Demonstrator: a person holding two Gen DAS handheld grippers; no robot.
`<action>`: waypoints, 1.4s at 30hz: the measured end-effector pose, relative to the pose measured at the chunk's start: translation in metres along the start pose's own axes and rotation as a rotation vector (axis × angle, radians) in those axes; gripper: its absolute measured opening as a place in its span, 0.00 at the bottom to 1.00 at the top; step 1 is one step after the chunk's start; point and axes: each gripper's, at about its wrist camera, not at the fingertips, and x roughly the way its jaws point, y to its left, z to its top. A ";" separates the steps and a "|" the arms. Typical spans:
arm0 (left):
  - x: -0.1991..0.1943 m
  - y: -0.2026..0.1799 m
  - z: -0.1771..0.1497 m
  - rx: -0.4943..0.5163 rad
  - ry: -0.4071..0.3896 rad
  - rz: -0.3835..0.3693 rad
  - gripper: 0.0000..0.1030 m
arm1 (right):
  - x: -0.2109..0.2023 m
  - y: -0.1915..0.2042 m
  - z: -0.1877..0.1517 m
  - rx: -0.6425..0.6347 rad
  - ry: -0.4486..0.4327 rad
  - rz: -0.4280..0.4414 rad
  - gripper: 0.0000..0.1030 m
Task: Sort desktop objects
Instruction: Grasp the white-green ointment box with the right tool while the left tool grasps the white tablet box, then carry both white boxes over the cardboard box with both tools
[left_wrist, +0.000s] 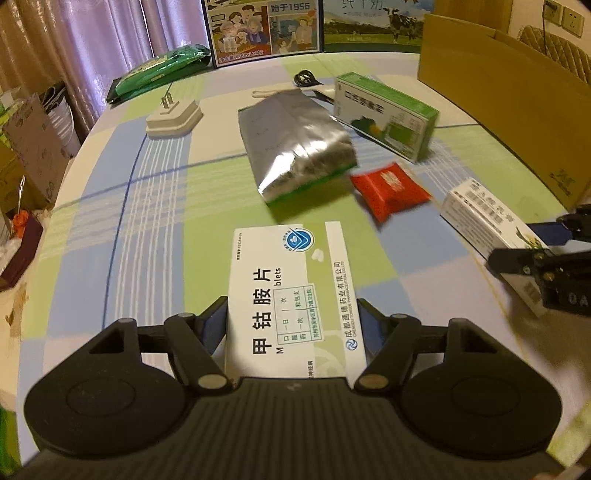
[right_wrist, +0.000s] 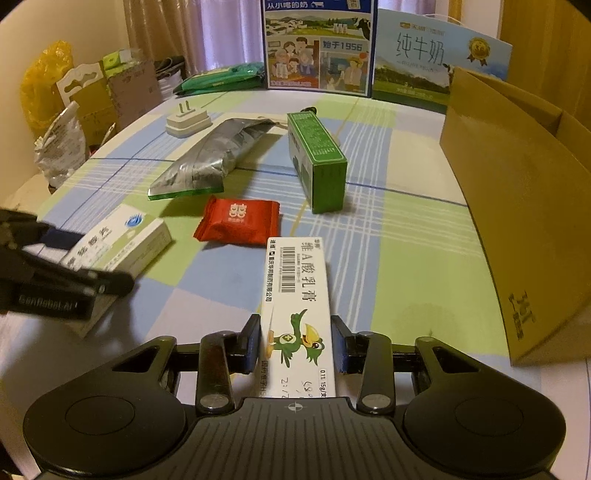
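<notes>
The left tool (left_wrist: 293, 325) is held low and level over the near edge of the bench (left_wrist: 155, 206), its fingers pointing forward across the checked cloth. A white-and-green tablet box (left_wrist: 291, 295) is clamped between its blue-padded jaws, flat face up, and the box juts forward past the fingertips. The right tool (right_wrist: 295, 343) is held in much the same low, forward pose just beside it, and a long white ointment box (right_wrist: 297, 295) (a green cartoon bird is printed on it) is gripped by its narrow sides, barcode end pointing away.

From the right wrist view the left tool is seen at the left edge with its box; from the left wrist view the right tool shows at the right edge with its own.

Ahead of both tools a red snack packet (right_wrist: 238, 221) lies flat on the bench. Beyond it a silver foil pouch (left_wrist: 295, 144) is laid, and just beside that a green medicine box (right_wrist: 317, 162). A white power adapter (left_wrist: 173, 118) rests farther back, prongs up. A brown cardboard box (right_wrist: 517, 206) stands along the right side.
</notes>
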 end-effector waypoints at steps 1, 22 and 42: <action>-0.004 -0.003 -0.004 -0.005 0.000 -0.003 0.66 | -0.004 -0.001 -0.003 0.006 -0.003 -0.001 0.34; -0.071 -0.067 0.002 0.003 -0.095 -0.076 0.66 | -0.100 -0.032 -0.019 0.097 -0.119 -0.070 0.34; -0.091 -0.183 0.118 0.083 -0.224 -0.242 0.66 | -0.167 -0.151 0.041 0.145 -0.261 -0.201 0.35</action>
